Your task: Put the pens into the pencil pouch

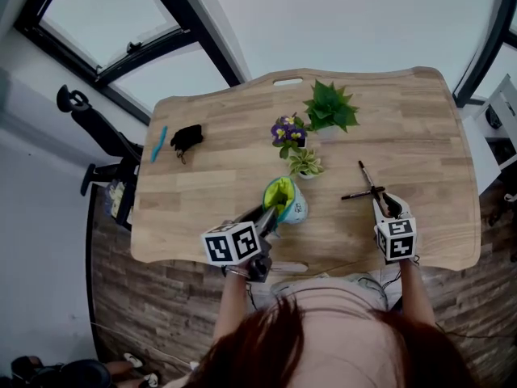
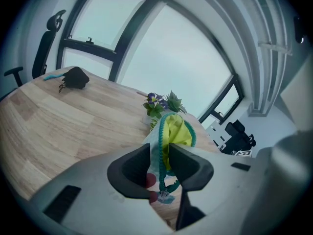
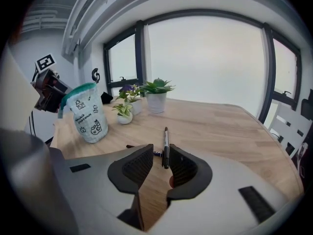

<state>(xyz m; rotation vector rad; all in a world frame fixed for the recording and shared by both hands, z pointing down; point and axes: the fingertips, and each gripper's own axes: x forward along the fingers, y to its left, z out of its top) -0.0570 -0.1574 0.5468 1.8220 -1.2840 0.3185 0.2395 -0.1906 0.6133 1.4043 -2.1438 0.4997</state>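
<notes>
Near the table's (image 1: 202, 192) front edge, your L gripper (image 1: 271, 215) is pinching the pouch (image 1: 284, 200) by its zip rim and holding it upright w/ the mouth open, prob. so pens can drop in. Your R gripper (image 1: 386, 206) is hovering w/ jaws spread around a pen (image 3: 166, 148), not pressing it. Only the R gripper view is showing that gap. The head view is showing a 2nd pen (image 1: 359, 194) crossing it.
</notes>
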